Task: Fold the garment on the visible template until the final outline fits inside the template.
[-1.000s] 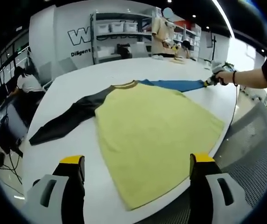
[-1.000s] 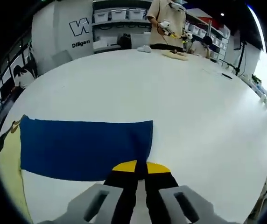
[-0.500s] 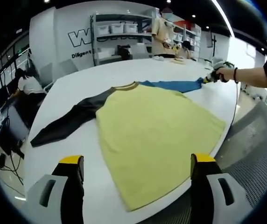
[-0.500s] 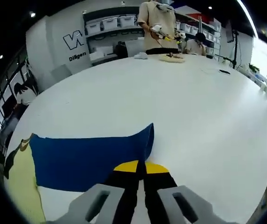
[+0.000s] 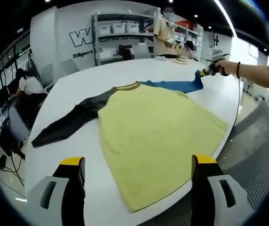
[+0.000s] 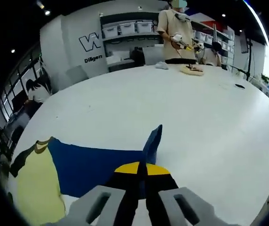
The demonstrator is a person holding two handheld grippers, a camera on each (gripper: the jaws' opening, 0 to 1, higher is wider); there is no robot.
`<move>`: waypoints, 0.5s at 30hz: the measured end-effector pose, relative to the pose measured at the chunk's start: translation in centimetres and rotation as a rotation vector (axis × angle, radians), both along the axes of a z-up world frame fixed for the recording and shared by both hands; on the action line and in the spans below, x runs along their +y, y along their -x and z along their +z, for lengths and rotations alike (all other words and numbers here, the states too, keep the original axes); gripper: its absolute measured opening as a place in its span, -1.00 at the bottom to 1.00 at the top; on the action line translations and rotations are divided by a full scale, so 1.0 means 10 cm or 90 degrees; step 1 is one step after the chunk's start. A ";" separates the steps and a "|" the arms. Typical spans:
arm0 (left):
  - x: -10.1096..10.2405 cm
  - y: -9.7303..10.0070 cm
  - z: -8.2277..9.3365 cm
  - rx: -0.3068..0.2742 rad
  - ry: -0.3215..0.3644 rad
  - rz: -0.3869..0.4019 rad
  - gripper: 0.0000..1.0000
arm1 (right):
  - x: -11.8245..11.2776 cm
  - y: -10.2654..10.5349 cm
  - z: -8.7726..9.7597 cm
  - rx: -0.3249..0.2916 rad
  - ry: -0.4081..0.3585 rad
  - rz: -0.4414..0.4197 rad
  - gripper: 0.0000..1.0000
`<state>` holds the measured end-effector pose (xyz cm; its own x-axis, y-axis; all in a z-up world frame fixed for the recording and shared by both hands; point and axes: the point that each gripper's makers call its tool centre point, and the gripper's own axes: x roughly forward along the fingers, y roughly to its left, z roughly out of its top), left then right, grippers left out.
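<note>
The garment (image 5: 158, 127) is lying mostly flat on the white table (image 5: 78, 94), yellow body spread wide toward the near right, dark sleeve (image 5: 71, 120) stretching out flat to the left, blue sleeve (image 5: 174, 85) running to the far right. Folding is barely starting: the body is still unfolded, the dark sleeve is untouched, and only the blue sleeve is being worked. The right gripper (image 6: 140, 172) is pinching the blue sleeve's cuff with jaws pressed together, and the cuff end is standing up off the table in a small peak. In the left gripper view that gripper is showing at the far right with the person's hand (image 5: 221, 66) behind it. The left gripper (image 5: 137, 165) is hovering near the hem with jaws spread wide, holding nothing. No template outline is readable in either view, so fit cannot be judged; likely both sleeves and the body folds are left. Edges: the yellow hem is lying very close to the table's near right edge, looking at risk of slipping over. The far side of the table is giving plenty of open room. Another person (image 6: 177, 33) is standing at the far end beside small items (image 6: 193, 70), well apart from the garment. Shelving (image 5: 120, 37) is sitting beyond the table.
</note>
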<state>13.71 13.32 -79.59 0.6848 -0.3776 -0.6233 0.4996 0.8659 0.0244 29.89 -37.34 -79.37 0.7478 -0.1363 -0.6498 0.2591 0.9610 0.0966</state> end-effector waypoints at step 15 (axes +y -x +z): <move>-0.02 0.01 0.02 -0.008 -0.004 -0.005 0.86 | 0.87 -0.32 0.18 -0.015 -0.033 0.142 -1.00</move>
